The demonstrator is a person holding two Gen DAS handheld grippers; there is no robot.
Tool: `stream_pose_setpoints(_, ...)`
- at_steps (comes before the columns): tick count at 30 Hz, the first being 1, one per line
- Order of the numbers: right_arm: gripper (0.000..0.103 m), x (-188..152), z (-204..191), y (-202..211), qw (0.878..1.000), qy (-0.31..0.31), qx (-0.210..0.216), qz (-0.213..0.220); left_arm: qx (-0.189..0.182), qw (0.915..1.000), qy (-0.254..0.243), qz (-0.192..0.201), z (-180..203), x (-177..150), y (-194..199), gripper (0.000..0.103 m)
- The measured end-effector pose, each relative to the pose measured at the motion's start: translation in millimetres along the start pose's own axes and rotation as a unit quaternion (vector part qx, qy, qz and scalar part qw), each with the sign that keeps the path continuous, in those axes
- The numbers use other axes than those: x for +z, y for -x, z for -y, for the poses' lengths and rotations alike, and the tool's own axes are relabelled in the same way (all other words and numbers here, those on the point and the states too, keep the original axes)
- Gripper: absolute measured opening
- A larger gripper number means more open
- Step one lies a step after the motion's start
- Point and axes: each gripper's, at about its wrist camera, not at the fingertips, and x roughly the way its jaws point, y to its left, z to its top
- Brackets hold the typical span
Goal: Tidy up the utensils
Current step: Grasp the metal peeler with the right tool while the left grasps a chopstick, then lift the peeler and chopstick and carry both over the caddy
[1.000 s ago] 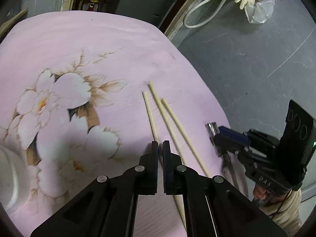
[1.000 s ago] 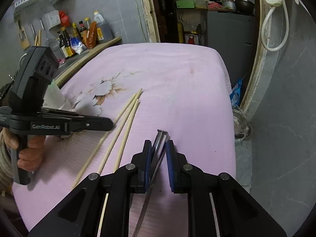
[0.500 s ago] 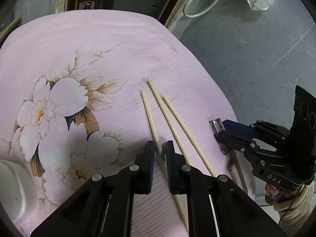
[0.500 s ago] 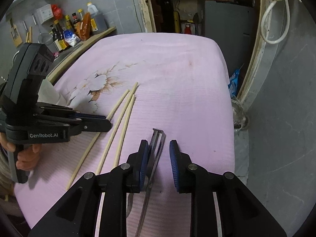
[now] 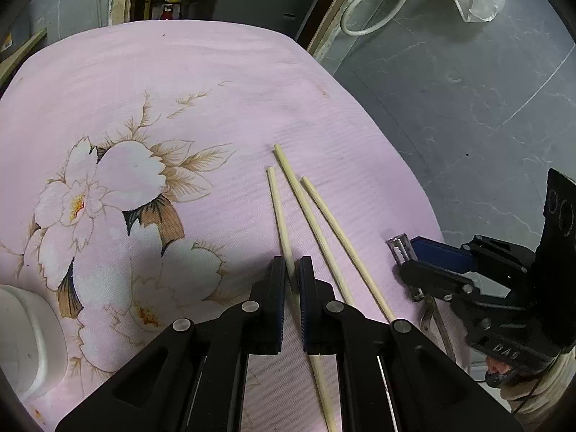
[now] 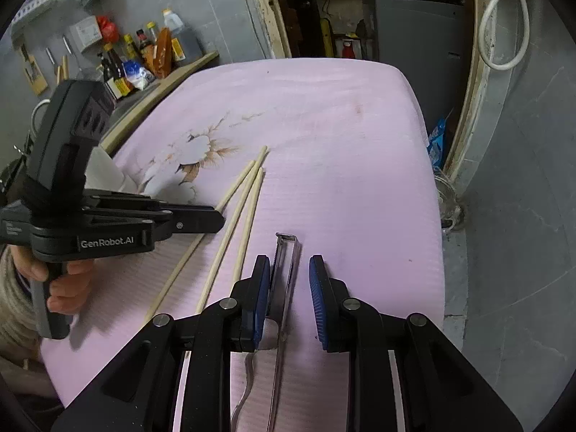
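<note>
Three wooden chopsticks lie side by side on the pink flowered cloth [image 5: 180, 82]. My left gripper [image 5: 292, 273] is shut on the leftmost chopstick [image 5: 277, 208]; the other two [image 5: 316, 230] lie just to its right. In the right wrist view the chopsticks [image 6: 248, 198] lie left of my right gripper [image 6: 289, 277], which is open. Metal tongs [image 6: 286, 266] lie on the cloth between its jaws, close to the left pad [image 6: 264, 288]. The tongs' tip also shows in the left wrist view [image 5: 397, 246].
A white container [image 5: 25, 338] stands at the cloth's left edge. The cloth's right edge drops to a grey floor [image 6: 522, 216]. Bottles [image 6: 144, 57] stand on a ledge at the back left. A white hose [image 6: 504, 36] hangs by the doorway.
My right gripper has opened and let go of the tongs, which now lie on the cloth. My left gripper stays shut on the chopstick and has shifted slightly back.
</note>
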Motion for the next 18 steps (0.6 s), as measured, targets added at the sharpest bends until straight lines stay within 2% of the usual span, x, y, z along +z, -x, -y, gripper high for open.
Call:
stream_pose_setpoints(4, 0.026, 0.4, -13.4, -4.1, 0.999, 0.042, -0.033, -0.008, -0.007, 1.0, 0.007, 0.0, -3.8, -2.2, 1.4, 0.004)
stream_pose_setpoints(7, 0.027, 1.3, -10.4, -0.5, 1.0, 0.026, -0.007, -0.009, -0.013, 0.9998, 0.012, -0.002, -5.1, -4.1, 3.8, 0.004)
stream_pose_setpoints(9, 0.027, 1.1, -10.9, -3.9, 0.999, 0.029, -0.018, -0.012, -0.012, 0.9999, 0.01, -0.003, -4.1, -5.6, 4.8, 0.003)
stream_pose_setpoints(13, 0.02, 1.5, -15.7, -10.1, 0.998, 0.043, -0.05, -0.01, 0.0, 1.0, -0.002, -0.005, 0.3, -6.9, 6.4, 0.003)
stream_pose_setpoints(14, 0.014, 1.2, -15.9, -10.3, 0.998, 0.042, -0.052, -0.006, 0.001, 1.0, -0.005, -0.005, 1.2, -7.7, 6.8, 0.003)
stream_pose_setpoints(18, 0.01, -0.9, -13.1, -2.0, 0.999, 0.018, -0.032, 0.013, -0.02, 0.9998, -0.005, 0.003, 0.2, -17.6, 14.3, 0.002)
